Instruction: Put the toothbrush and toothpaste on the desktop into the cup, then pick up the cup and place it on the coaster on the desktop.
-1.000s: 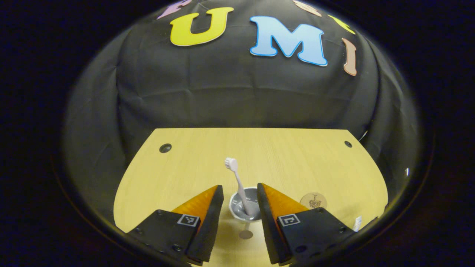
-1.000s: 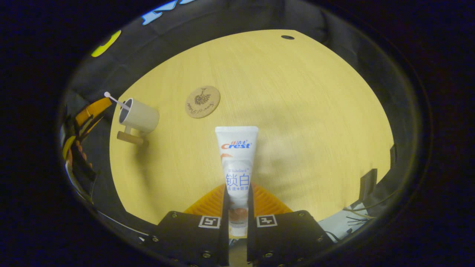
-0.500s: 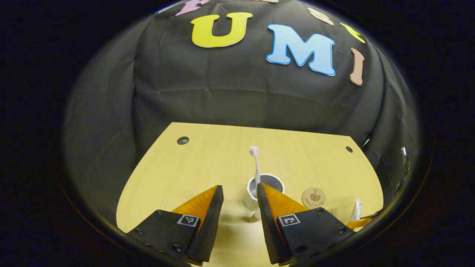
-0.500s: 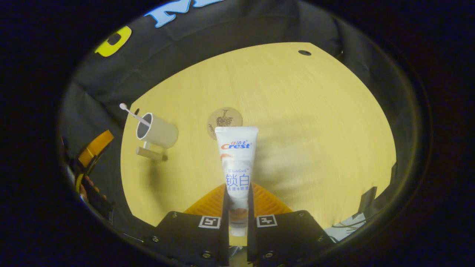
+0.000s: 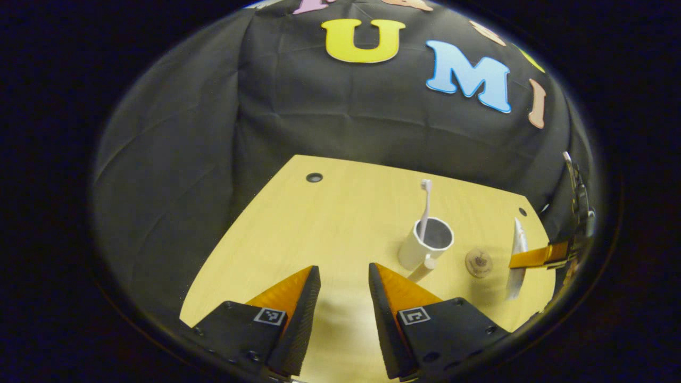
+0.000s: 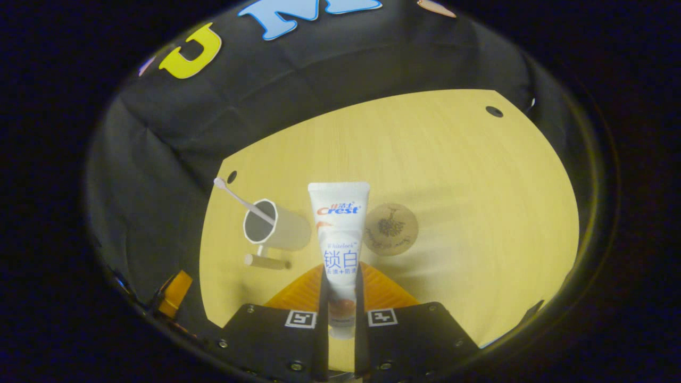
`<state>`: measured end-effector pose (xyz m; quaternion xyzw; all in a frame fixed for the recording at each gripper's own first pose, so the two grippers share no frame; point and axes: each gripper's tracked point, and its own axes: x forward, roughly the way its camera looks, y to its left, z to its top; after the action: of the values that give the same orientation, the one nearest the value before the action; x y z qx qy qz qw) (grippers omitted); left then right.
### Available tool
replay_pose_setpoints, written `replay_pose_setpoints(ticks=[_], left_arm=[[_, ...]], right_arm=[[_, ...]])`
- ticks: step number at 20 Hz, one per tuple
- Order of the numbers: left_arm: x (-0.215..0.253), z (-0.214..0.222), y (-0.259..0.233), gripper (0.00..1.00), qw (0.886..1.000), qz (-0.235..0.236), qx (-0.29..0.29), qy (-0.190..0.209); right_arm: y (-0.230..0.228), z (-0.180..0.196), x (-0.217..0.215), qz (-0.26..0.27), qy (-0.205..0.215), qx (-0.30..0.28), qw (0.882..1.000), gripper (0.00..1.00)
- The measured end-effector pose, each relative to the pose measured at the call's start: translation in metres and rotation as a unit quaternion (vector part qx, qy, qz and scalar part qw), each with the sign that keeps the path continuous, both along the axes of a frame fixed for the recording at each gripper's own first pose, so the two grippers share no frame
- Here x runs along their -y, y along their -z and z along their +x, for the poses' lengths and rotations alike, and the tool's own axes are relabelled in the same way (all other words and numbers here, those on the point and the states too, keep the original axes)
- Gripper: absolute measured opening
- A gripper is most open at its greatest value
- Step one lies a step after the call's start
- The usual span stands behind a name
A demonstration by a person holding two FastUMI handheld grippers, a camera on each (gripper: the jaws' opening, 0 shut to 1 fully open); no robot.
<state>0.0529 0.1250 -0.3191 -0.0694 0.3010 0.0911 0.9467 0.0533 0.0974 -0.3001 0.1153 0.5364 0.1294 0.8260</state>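
Pinching toothpaste (image 6: 339,234), right gripper (image 6: 340,298) nears cup (image 6: 277,230).

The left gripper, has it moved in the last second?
Yes. The left gripper has backed off leftward from the cup, which stood between its fingers before.

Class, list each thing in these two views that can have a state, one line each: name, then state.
cup: upright on the desk, holds the toothbrush
toothbrush: in the cup, head up
toothpaste: capped end clamped in the right gripper, off the desk
coaster: flat, bare
left gripper: jaws open, empty
right gripper: jaws shut on the toothpaste
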Motion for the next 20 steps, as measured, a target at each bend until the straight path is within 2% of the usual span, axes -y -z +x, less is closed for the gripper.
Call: replay_pose_setpoints(ticks=[3, 6, 10, 13, 15, 18, 19, 20], left_arm=[[-0.031, -0.031, 0.005, 0.63, 0.999, -0.002, -0.009, -0.032], [-0.055, -0.061, 0.009, 0.6, 0.998, 0.0, -0.019, -0.059], [-0.088, -0.101, 0.012, 0.63, 0.994, 0.014, -0.034, -0.099], [-0.104, -0.132, 0.014, 0.6, 0.991, 0.014, -0.044, -0.128], [-0.112, -0.151, 0.016, 0.63, 0.988, 0.012, -0.051, -0.145], [-0.122, -0.17, 0.024, 0.63, 0.984, 0.008, -0.061, -0.165], [-0.123, -0.177, 0.026, 0.6, 0.983, 0.008, -0.066, -0.17], [-0.124, -0.181, 0.027, 0.63, 0.983, 0.007, -0.069, -0.173]], right_arm=[[-0.006, 0.021, -0.026, 0.01, -0.014, 0.008, 1.0, 0.21], [-0.008, 0.044, -0.064, 0.034, -0.014, 0.023, 0.999, 0.2], [-0.015, 0.079, -0.098, 0.06, 0.01, 0.06, 0.996, 0.2], [-0.016, 0.095, -0.111, 0.071, 0.033, 0.086, 0.993, 0.2], [-0.017, 0.107, -0.121, 0.077, 0.042, 0.109, 0.99, 0.2], [-0.015, 0.113, -0.129, 0.071, 0.037, 0.146, 0.986, 0.2], [-0.013, 0.113, -0.131, 0.058, 0.031, 0.161, 0.985, 0.2], [-0.012, 0.114, -0.132, 0.045, 0.023, 0.177, 0.983, 0.2]])
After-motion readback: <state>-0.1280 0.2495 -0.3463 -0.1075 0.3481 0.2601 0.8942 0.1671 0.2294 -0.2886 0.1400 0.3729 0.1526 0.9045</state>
